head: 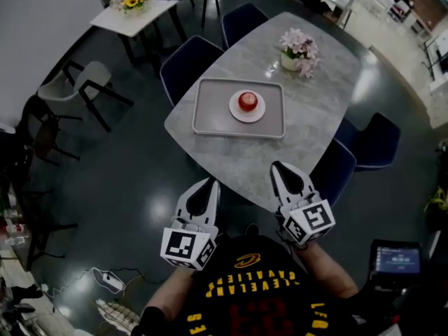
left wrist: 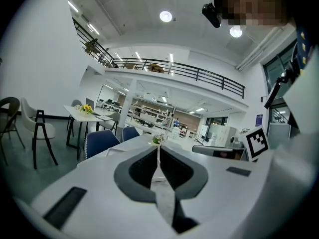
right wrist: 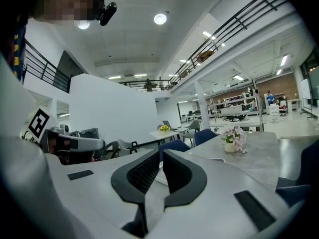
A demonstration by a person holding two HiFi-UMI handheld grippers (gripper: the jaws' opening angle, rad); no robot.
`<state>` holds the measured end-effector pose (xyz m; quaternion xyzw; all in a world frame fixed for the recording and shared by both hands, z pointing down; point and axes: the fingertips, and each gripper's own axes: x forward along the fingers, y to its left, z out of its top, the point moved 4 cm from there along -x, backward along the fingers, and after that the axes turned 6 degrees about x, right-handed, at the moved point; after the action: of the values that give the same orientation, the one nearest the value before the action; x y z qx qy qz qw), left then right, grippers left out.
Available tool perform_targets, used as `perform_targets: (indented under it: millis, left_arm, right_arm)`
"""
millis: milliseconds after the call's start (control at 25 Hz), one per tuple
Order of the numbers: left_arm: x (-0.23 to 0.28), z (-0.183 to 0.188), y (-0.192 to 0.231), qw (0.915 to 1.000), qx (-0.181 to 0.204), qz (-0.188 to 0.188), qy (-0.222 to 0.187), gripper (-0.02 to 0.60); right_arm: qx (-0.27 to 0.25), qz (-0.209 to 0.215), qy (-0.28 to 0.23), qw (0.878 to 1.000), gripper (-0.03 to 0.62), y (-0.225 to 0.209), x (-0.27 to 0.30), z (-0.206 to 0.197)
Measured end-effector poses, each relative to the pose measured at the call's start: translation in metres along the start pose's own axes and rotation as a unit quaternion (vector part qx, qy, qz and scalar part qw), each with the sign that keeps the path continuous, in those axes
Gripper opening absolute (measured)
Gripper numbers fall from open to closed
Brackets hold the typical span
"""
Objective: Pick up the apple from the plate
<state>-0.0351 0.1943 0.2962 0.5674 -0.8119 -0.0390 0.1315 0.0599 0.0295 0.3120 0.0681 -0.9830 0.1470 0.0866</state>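
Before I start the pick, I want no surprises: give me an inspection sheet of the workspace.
Surface: grey stone-look table.
Job's things: apple on plate, on tray, untouched.
Clutter: flower pot beyond the tray.
Grippers: left gripper and right gripper by the table's near edge, jaws together, empty.
Cables: power strip with cord on the floor, left.
Surroundings: blue chairs round the table; second table behind.

Left hand-held gripper (head: 209,183) and right hand-held gripper (head: 276,166) point forward side by side, jaws together.
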Motion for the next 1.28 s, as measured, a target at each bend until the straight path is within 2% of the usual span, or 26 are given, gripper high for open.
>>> perform_targets:
  millis: [80, 120, 320, 440, 560, 800, 920, 1040, 1280]
  left_arm:
    - [0.014, 0.003, 0.022, 0.9999, -0.007, -0.012, 0.009, 0.045]
    - [0.021, 0.003, 0.033, 0.9996, -0.013, -0.02, 0.014, 0.059]
    - [0.05, 0.001, 0.076, 0.9938, -0.058, -0.081, 0.051, 0.064]
    - [0.075, -0.005, 0.097, 0.9835, -0.107, -0.119, 0.084, 0.064]
    - [0.103, -0.016, 0.115, 0.9709, -0.157, -0.138, 0.117, 0.064]
    - [0.152, -0.027, 0.124, 0.9596, -0.184, -0.148, 0.153, 0.064]
    - [0.179, -0.035, 0.13, 0.9553, -0.197, -0.14, 0.17, 0.064]
    - [0.203, -0.037, 0.141, 0.9538, -0.192, -0.13, 0.191, 0.064]
    - [0.25, -0.057, 0.159, 0.9446, -0.204, -0.114, 0.231, 0.064]
  right_arm:
    - [0.01, -0.021, 0.0, 1.0, 0.03, -0.005, 0.018, 0.001]
    - [0.017, -0.031, 0.001, 0.999, 0.076, -0.008, 0.026, 0.002]
    - [0.041, -0.081, 0.005, 0.996, 0.078, -0.022, 0.055, 0.004]
    - [0.079, -0.108, 0.004, 0.991, 0.078, -0.04, 0.066, 0.005]
    - [0.136, -0.121, 0.006, 0.983, 0.078, -0.061, 0.075, -0.001]
    - [0.194, -0.145, 0.014, 0.97, 0.077, -0.102, 0.085, -0.015]
    - [0.232, -0.15, 0.023, 0.961, 0.078, -0.13, 0.101, -0.032]
    - [0.264, -0.153, 0.035, 0.952, 0.077, -0.151, 0.12, -0.043]
    - [0.298, -0.153, 0.062, 0.94, 0.077, -0.184, 0.155, -0.064]
